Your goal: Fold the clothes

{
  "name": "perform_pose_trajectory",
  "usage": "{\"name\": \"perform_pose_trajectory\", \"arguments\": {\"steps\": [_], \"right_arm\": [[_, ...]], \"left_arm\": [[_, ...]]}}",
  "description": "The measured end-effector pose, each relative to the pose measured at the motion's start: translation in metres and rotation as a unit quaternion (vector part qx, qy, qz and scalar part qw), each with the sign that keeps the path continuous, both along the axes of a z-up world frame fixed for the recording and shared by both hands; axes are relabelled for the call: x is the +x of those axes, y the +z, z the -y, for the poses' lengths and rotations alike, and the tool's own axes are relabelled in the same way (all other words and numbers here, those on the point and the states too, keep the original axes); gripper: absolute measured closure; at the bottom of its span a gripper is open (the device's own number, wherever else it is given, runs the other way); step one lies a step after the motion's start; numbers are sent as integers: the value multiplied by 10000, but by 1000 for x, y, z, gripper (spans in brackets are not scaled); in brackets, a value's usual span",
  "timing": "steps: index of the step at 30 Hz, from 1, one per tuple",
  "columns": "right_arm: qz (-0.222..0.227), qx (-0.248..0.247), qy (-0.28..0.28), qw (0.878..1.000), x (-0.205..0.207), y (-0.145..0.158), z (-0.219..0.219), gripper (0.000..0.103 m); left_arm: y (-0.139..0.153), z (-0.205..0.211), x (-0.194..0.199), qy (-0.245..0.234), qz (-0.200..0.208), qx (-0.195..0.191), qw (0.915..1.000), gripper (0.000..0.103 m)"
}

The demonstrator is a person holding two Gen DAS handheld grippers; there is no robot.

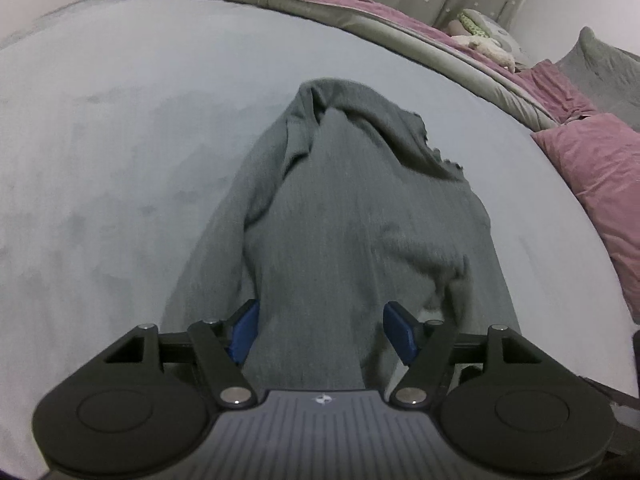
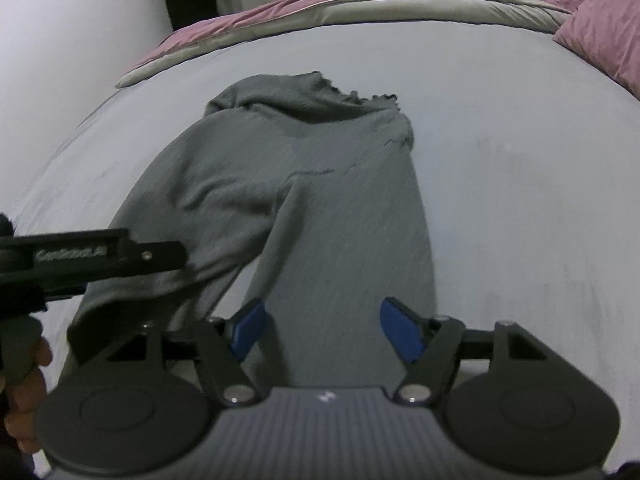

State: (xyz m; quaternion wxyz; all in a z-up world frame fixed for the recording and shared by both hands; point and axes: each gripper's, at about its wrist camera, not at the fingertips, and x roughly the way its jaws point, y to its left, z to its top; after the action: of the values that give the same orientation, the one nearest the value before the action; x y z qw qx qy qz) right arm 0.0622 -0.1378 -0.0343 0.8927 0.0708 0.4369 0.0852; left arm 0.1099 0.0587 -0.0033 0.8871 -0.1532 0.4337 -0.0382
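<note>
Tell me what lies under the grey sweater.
The grey sweater lies spread on a pale blue bed sheet, which shows bare all around it. Anything else beneath the fabric is covered and cannot be seen.

I count one grey ribbed garment (image 1: 360, 216) on the bed sheet (image 1: 120, 160) — just the one piece of clothing. Two grippers: my left gripper (image 1: 322, 330) and my right gripper (image 2: 326, 328), each with two blue pads, so four in all. Pink pillows (image 1: 600, 176) — two that I can make out (the far one partly hidden). One pink-and-grey quilt (image 1: 360, 12) along the edge.
</note>
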Motion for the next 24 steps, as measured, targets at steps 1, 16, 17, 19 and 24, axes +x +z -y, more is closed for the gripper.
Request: {"name": "perform_pose_trajectory", "arguments": {"steps": [1,16,17,19,24], "right_arm": [[16,-49,46,10000,-5,0,-2,34],[297,-864,231,9956,-29,-1,-3,89],[298,-853,211,9957,-28,1,0,96],[321,-862,166,9956,-28,4,6,96],[571,-1198,-58,9911,-30,16,28,96]], "left_arm": [[-2,1,-3,-5,-24,-13,10000,37],[-3,3,-18,-198,-122,-227,9995,36],[-2,2,-18,-209,-132,-282,9993,36],[0,0,-18,-228,-152,-394,9988,36],[1,-10,-16,-138,-196,-738,9970,36]]}}
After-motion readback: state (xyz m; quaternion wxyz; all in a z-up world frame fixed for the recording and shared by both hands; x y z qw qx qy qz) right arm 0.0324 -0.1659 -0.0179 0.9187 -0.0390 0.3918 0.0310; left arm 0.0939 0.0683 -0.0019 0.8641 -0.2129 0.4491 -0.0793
